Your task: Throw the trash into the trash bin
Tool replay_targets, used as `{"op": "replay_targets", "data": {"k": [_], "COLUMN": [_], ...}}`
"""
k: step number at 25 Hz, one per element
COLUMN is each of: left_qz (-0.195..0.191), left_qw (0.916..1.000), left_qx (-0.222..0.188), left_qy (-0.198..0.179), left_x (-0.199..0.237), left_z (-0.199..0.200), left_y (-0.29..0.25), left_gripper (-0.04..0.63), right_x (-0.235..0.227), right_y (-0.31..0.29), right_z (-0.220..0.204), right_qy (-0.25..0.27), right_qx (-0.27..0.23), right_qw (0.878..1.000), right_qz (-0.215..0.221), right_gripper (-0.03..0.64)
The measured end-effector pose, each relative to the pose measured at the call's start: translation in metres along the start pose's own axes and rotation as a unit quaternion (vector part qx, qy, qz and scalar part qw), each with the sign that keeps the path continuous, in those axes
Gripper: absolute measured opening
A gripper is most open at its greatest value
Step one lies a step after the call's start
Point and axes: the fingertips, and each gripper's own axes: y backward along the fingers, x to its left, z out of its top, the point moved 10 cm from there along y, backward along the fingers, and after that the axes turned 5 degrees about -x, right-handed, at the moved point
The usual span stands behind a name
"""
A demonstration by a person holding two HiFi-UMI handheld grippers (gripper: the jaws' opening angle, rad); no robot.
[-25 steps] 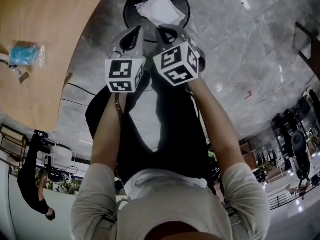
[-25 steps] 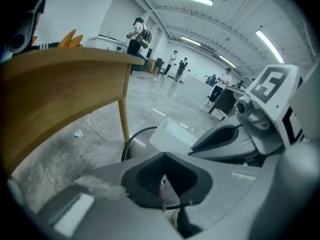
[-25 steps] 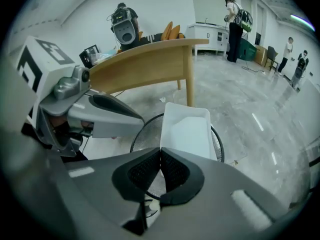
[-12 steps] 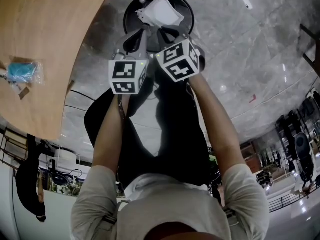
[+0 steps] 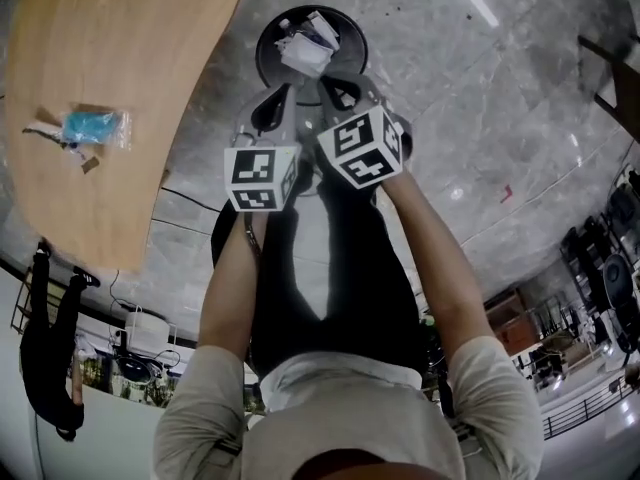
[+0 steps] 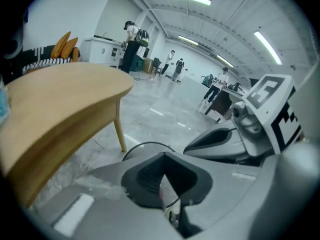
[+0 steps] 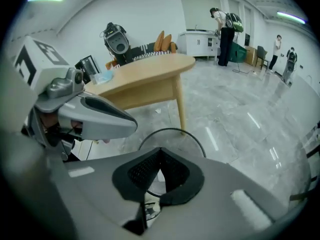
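Currently lying inside the trash bin [image 5: 262,44] on the grey floor: item one, crumpled white trash [image 5: 306,52], looking like paper or thin wrapper, piling loosely below the rim. It is reading as very light, soft and easily crushed, not fragile; a pinch on any raised fold would probably be enough, though a loose sheet could be slipping free. Item two, a blue packet [image 5: 92,126], is resting on the wooden desk [image 5: 120,38], well apart from the bin; likely crinkly film, light and somewhat slippery, so gripping it at an edge or corner seems best. The left gripper [image 6: 164,179] and right gripper [image 7: 160,171] are hanging side by side above the bin, each with jaws pressing together on nothing. No brand, label or legible writing is showing anywhere; only black-and-white square patterns are appearing on the marker cubes [image 5: 360,148].
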Motion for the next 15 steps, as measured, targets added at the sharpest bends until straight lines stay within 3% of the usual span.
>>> {"op": "replay_targets", "data": {"k": [10, 15], "left_qz": [0.013, 0.026], "left_qw": [0.9995, 0.9972], "left_qx": [-0.029, -0.070], "left_qy": [0.006, 0.006], "left_x": [-0.058, -0.085], "left_z": [0.096, 0.149], "left_y": [0.102, 0.155], "left_gripper": [0.018, 0.018], "right_x": [0.043, 0.056], "right_y": [0.143, 0.217], "right_z": [0.087, 0.119], "right_qy": [0.011, 0.009], "right_qx": [-0.067, -0.119], "right_qw": [0.998, 0.993], "right_qz": [-0.002, -0.019], "right_gripper": [0.008, 0.008]}}
